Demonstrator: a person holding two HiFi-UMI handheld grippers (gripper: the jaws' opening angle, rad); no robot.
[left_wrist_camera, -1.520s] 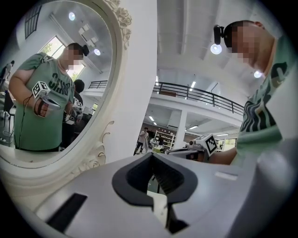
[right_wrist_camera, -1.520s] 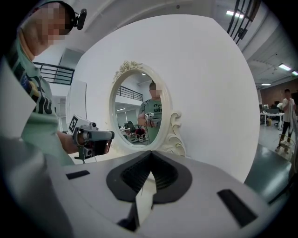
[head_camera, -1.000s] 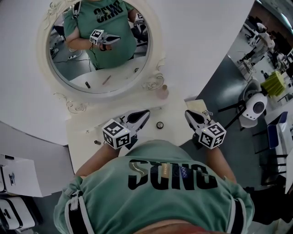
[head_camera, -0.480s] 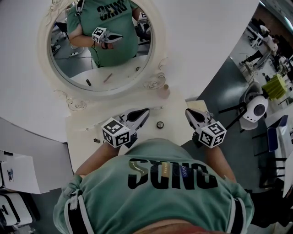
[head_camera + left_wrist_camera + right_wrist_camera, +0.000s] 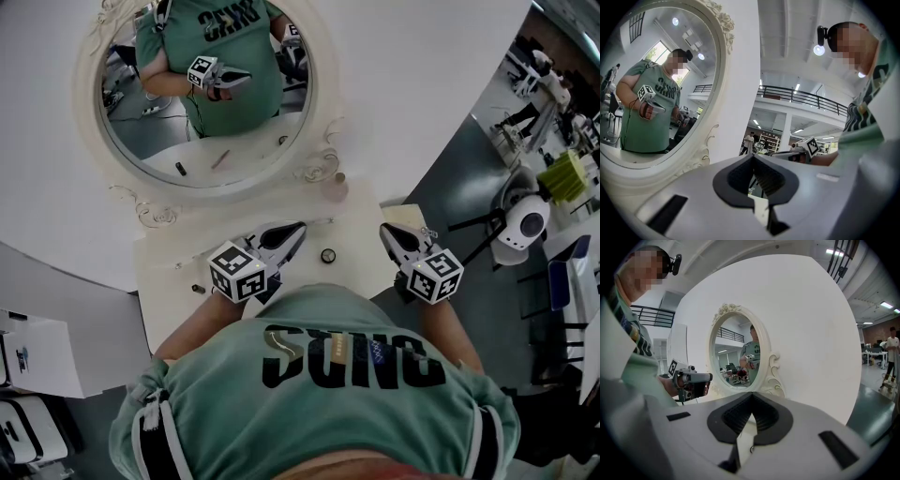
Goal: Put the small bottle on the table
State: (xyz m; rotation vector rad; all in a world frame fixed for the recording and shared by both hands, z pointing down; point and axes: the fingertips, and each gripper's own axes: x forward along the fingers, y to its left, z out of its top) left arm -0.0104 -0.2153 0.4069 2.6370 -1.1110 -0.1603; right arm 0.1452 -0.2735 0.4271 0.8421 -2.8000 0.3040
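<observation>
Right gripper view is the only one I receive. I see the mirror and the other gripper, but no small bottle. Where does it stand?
Observer: The small bottle stands on the white table, beside the foot of the mirror, farther away than the left gripper and the right gripper.
Operator: Does the left gripper hold anything?
Observer: No. In the left gripper view its fingers are together, with nothing between them.
Operator: Is something else on the table?
Observer: Yes, a small round dark object lies between the two grippers, nearer to the person than the bottle.
</observation>
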